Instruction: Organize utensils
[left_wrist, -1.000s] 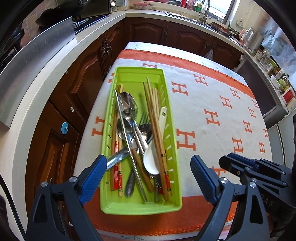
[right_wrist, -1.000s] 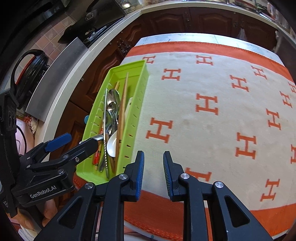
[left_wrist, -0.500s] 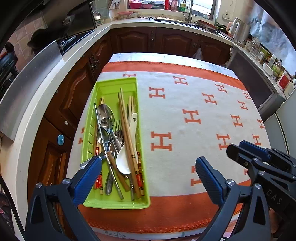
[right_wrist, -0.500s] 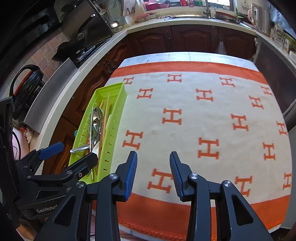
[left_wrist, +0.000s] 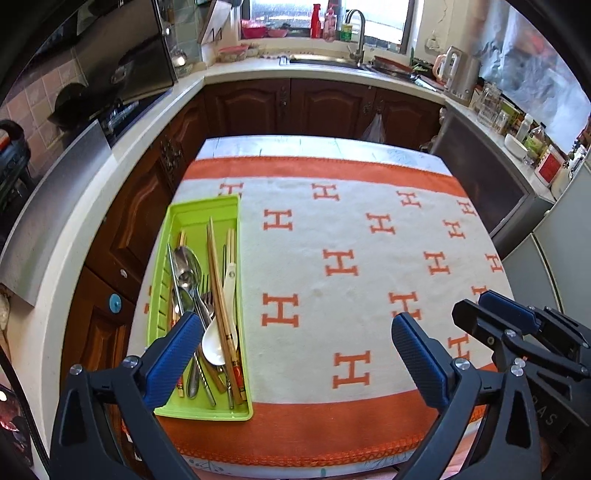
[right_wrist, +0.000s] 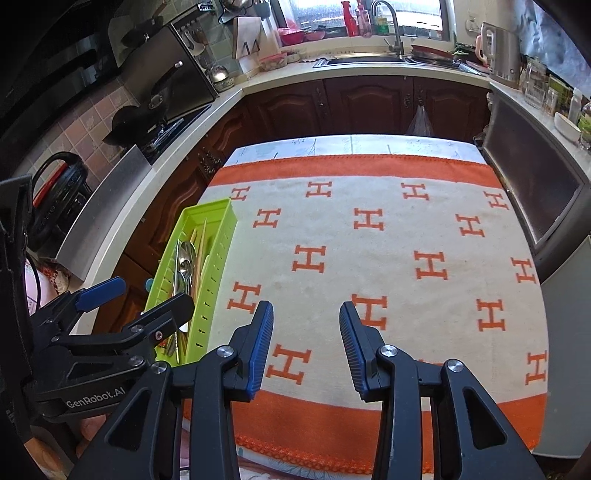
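Both tools, left tool (left_wrist: 295, 339) and right tool (right_wrist: 306, 332), spread wide and empty; utensils (left_wrist: 207, 295) heaped in green tray (left_wrist: 201, 210) at table's left edge: thin, stiff, probably slick metal, so pinch mid-handle.

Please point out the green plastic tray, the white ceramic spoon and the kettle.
Green plastic utensil tray (left_wrist: 201, 212), left wrist view, bare far floor.
White ceramic soup spoon (left_wrist: 214, 349), left wrist view, bowl.
Steel electric kettle (right_wrist: 504, 59), right wrist view, body.

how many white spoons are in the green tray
1. The white spoon lies in the green tray, bowl toward the near end, beside the chopsticks. Others may be hidden under the pile.
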